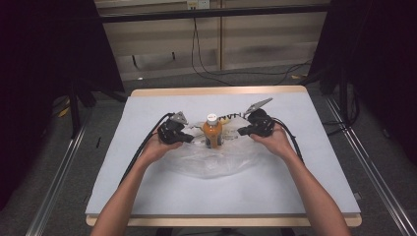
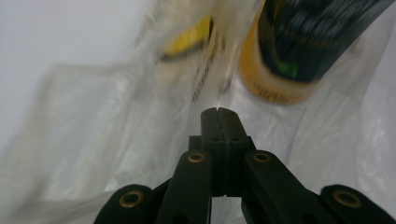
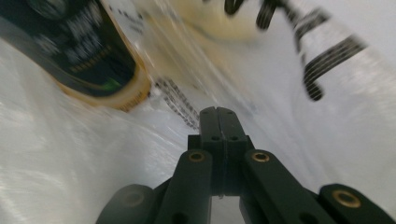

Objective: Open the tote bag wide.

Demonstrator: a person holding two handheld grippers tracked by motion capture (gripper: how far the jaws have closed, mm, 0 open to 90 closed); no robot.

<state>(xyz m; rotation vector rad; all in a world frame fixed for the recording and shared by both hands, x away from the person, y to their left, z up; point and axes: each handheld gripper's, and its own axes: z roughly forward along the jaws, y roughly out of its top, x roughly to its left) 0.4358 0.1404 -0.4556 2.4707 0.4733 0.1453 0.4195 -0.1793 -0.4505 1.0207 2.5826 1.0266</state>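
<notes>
An orange drink bottle [image 1: 212, 131] with a white cap stands upright at the middle of the table, on a clear plastic bag [image 1: 216, 164] with black print. My left gripper [image 1: 189, 138] sits just left of the bottle and my right gripper [image 1: 241, 131] just right of it. In the left gripper view the jaws [image 2: 218, 109] are shut, a thin fold of bag film runs up from their tips, and the bottle [image 2: 289, 60] is close ahead. In the right gripper view the jaws [image 3: 217, 109] are shut too, with taut film around them and the bottle [image 3: 84, 51] at upper left.
The table has a pale mat [image 1: 147, 187] with a wooden rim. A blurred yellow item [image 2: 187, 42] lies inside the bag beside the bottle. Black curtains hang at both sides, and cables lie on the floor [image 1: 206, 73] beyond the far edge.
</notes>
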